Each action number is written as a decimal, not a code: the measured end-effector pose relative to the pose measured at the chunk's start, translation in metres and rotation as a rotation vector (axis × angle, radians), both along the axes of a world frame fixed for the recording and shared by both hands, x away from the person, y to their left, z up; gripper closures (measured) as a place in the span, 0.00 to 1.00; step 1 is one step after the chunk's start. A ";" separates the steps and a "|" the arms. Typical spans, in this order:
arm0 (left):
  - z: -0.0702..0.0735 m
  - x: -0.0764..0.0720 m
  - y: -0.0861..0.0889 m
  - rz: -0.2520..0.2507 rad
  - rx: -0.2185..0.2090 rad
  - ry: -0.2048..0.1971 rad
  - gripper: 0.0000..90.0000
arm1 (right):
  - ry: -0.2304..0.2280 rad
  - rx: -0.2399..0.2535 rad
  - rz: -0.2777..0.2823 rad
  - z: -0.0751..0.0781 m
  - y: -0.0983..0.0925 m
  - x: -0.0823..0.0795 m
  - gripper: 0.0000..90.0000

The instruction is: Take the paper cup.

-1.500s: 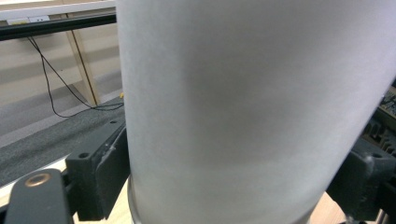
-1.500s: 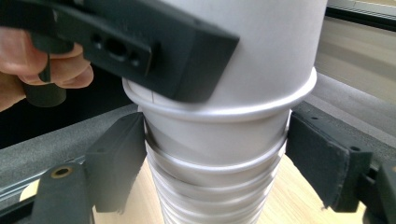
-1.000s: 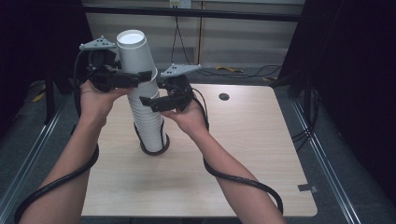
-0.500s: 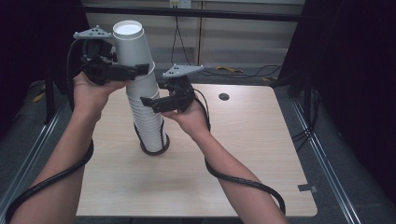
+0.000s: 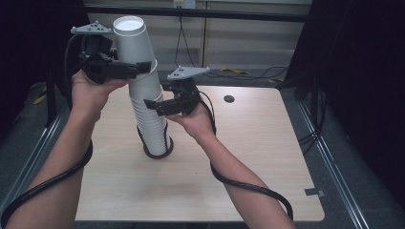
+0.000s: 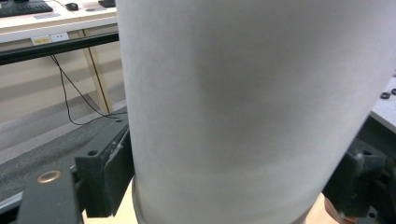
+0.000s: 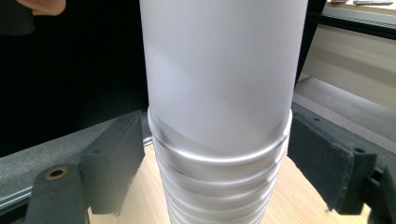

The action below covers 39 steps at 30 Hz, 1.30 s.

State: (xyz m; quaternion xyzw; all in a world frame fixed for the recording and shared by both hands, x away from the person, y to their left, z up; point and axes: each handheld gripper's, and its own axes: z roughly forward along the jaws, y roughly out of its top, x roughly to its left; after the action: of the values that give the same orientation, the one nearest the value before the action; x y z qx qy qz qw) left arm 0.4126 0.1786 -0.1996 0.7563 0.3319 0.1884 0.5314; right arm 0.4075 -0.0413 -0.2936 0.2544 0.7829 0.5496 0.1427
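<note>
A tall stack of upturned white paper cups [image 5: 153, 126] stands on the wooden table [image 5: 248, 162]. The top cup [image 5: 135, 45] is pulled partly up off the stack, and my left gripper [image 5: 142, 67] is shut on its lower half; its jaws have just been closing on it. In the left gripper view both pads [image 6: 108, 179] press the cup's wall [image 6: 252, 102]. My right gripper [image 5: 154, 104] straddles the stack lower down, its jaws having just been opening. In the right gripper view its pads [image 7: 114, 161] stand a little off the cup rims [image 7: 219, 186].
A black ring [image 5: 165, 153] circles the foot of the stack. A round cable hole [image 5: 229, 98] sits at the table's far right part. Cables run along the floor behind the table, and a dark curtain hangs at the right.
My left gripper has risen with the top cup, drawing it further out of the stack. The right gripper has stayed in place beside the stack.
</note>
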 end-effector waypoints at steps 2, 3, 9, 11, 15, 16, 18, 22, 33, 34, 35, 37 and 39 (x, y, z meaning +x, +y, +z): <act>0.002 -0.001 0.001 -0.003 0.000 -0.001 0.18 | -0.004 0.000 0.001 0.000 -0.001 0.000 0.20; 0.002 -0.001 0.001 -0.004 0.005 -0.005 0.18 | -0.004 0.001 0.000 0.000 -0.001 -0.001 0.20; 0.006 -0.003 0.000 -0.011 -0.001 -0.010 0.18 | -0.001 0.002 -0.004 -0.001 -0.004 -0.001 0.20; 0.007 -0.003 0.000 -0.014 0.000 -0.008 0.18 | -0.001 -0.002 -0.002 -0.001 -0.004 -0.002 0.20; 0.008 -0.005 0.000 -0.015 0.015 -0.009 0.18 | -0.002 -0.007 0.003 -0.001 -0.005 -0.003 0.20; 0.008 -0.005 0.001 -0.013 0.016 -0.012 0.18 | -0.002 -0.006 0.003 -0.001 -0.005 -0.004 0.20; 0.009 -0.006 0.002 -0.017 0.011 -0.011 0.18 | -0.003 -0.005 0.006 -0.001 -0.006 -0.004 0.20; 0.010 -0.007 0.001 -0.022 0.012 -0.013 0.19 | -0.001 -0.010 0.005 -0.003 -0.008 -0.005 0.20; 0.015 -0.009 0.001 -0.025 0.008 -0.023 0.19 | 0.002 -0.008 -0.005 -0.003 -0.016 -0.005 0.20; 0.015 -0.009 0.001 -0.024 0.008 -0.023 0.18 | 0.003 -0.010 -0.003 -0.003 -0.016 -0.005 0.20; 0.015 -0.008 0.002 -0.022 0.007 -0.022 0.18 | 0.002 -0.012 -0.004 -0.003 -0.016 -0.005 0.20; 0.015 -0.008 0.002 -0.023 0.005 -0.020 0.18 | 0.005 -0.009 -0.003 -0.003 -0.016 -0.004 0.20; 0.017 -0.008 0.002 -0.024 0.007 -0.019 0.19 | 0.004 -0.011 -0.004 -0.004 -0.016 -0.004 0.20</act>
State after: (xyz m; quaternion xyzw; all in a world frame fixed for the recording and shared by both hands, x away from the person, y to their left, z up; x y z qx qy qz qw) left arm 0.4043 0.1811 -0.1831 0.7604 0.3170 0.1903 0.5339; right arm 0.4031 -0.0576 -0.2974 0.2561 0.7857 0.5445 0.1435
